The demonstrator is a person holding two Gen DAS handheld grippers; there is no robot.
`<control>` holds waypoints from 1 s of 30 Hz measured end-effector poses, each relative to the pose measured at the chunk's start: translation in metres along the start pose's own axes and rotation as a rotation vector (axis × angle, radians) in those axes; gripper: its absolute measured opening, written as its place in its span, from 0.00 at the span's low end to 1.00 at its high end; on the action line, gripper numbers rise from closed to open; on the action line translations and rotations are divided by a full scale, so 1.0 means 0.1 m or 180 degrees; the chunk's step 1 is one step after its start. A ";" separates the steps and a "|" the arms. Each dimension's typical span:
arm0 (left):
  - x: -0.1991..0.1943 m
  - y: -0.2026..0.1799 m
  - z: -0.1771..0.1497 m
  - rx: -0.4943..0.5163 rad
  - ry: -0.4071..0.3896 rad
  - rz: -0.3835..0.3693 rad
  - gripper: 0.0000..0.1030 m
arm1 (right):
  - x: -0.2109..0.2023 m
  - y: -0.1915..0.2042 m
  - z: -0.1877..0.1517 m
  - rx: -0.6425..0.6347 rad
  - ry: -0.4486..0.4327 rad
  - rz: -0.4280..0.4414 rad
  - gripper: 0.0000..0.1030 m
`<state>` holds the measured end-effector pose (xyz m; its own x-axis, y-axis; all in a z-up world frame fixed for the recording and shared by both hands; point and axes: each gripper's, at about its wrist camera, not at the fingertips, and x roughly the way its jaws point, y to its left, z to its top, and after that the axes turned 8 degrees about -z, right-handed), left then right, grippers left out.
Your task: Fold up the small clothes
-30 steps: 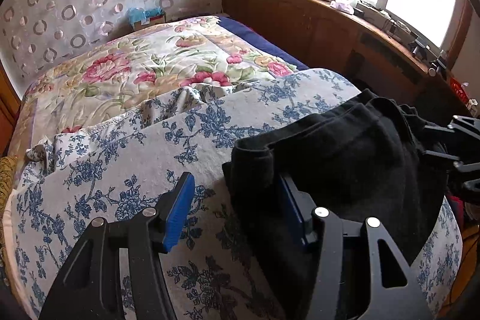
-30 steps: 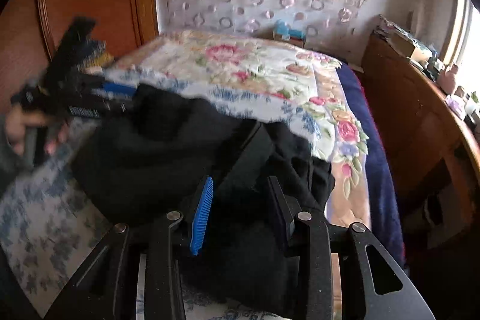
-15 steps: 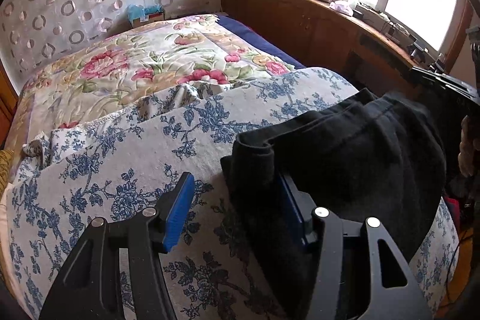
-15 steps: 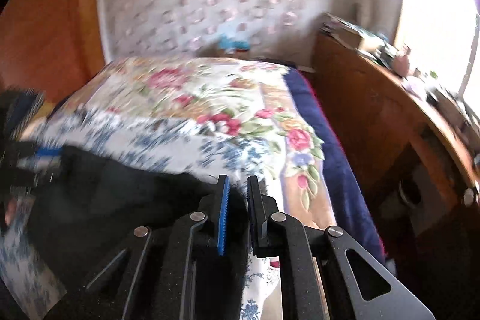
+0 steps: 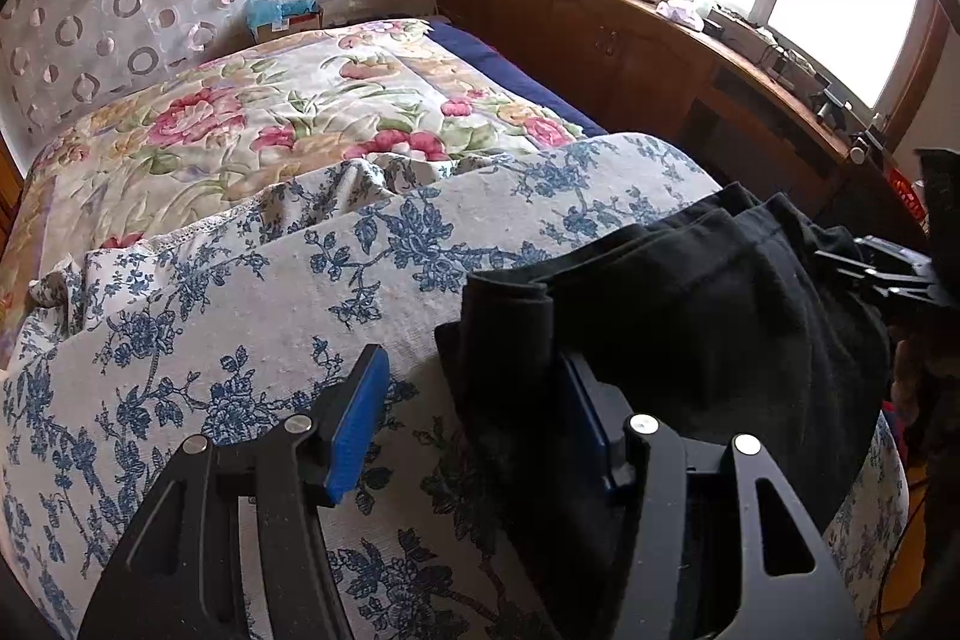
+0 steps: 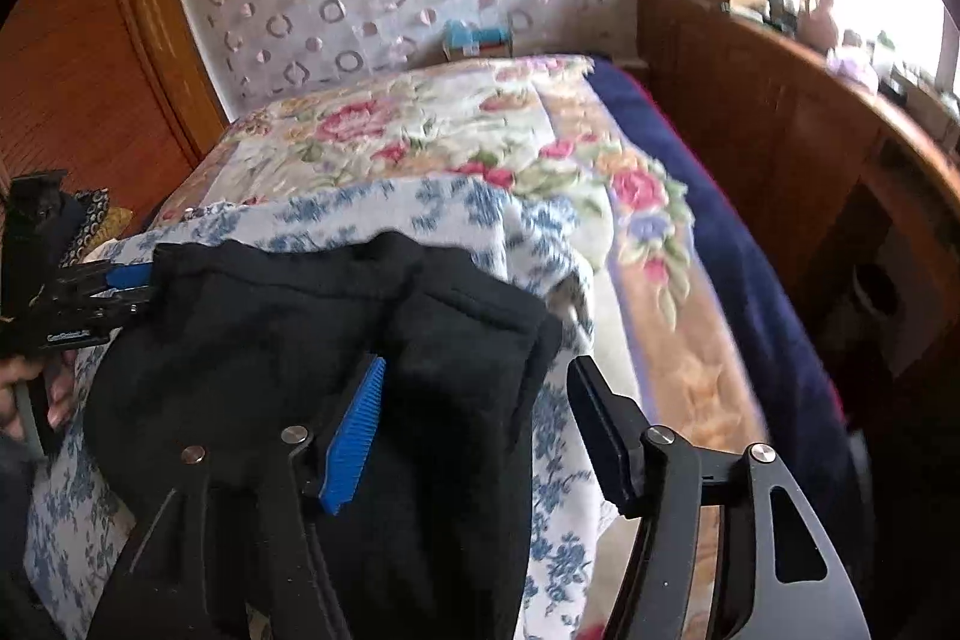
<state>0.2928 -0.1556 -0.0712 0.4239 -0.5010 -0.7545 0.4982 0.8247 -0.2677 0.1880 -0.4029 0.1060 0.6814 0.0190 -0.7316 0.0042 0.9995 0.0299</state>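
Observation:
A black garment [image 5: 690,340] lies folded over on the blue-flowered white cover [image 5: 270,292] of the bed. My left gripper [image 5: 474,418] is open, its jaws wide apart astride the garment's left folded edge, with the right finger [image 5: 594,424] over the cloth. In the right wrist view the same garment [image 6: 336,340] lies under my right gripper [image 6: 480,418], which is open, its jaws astride the garment's right edge. The left gripper also shows there at the far left [image 6: 90,298], and the right gripper shows at the right edge of the left wrist view [image 5: 888,274].
A floral quilt [image 5: 288,118] covers the far half of the bed, with a dark blue blanket [image 6: 738,244] along its right side. A wooden cabinet [image 5: 630,40] with clutter runs under the window. A wooden headboard [image 6: 78,88] stands at left.
My right gripper was shut on the garment's edge half a second ago and has opened and let go. The garment now lies folded over. My left gripper has stayed open and barely moved.

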 end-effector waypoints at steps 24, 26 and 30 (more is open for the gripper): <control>-0.07 -0.06 0.01 -0.0074 -0.0163 -0.0474 0.16 | 0.21 0.05 0.02 -0.0200 0.0031 0.0402 0.21; -0.20 -0.08 -0.01 -0.0071 -0.0319 -0.0494 0.15 | 0.19 0.07 0.00 -0.0218 -0.0030 0.0423 0.19; -0.54 -0.17 -0.02 -0.0038 -0.0609 -0.0576 0.15 | -0.02 0.05 -0.03 -0.0201 -0.0284 0.0502 0.18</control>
<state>0.2598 -0.1424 -0.0269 0.4647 -0.6803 -0.5668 0.5704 0.7196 -0.3960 0.1841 -0.3976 0.1055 0.7322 0.1764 -0.6578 -0.1520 0.9838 0.0946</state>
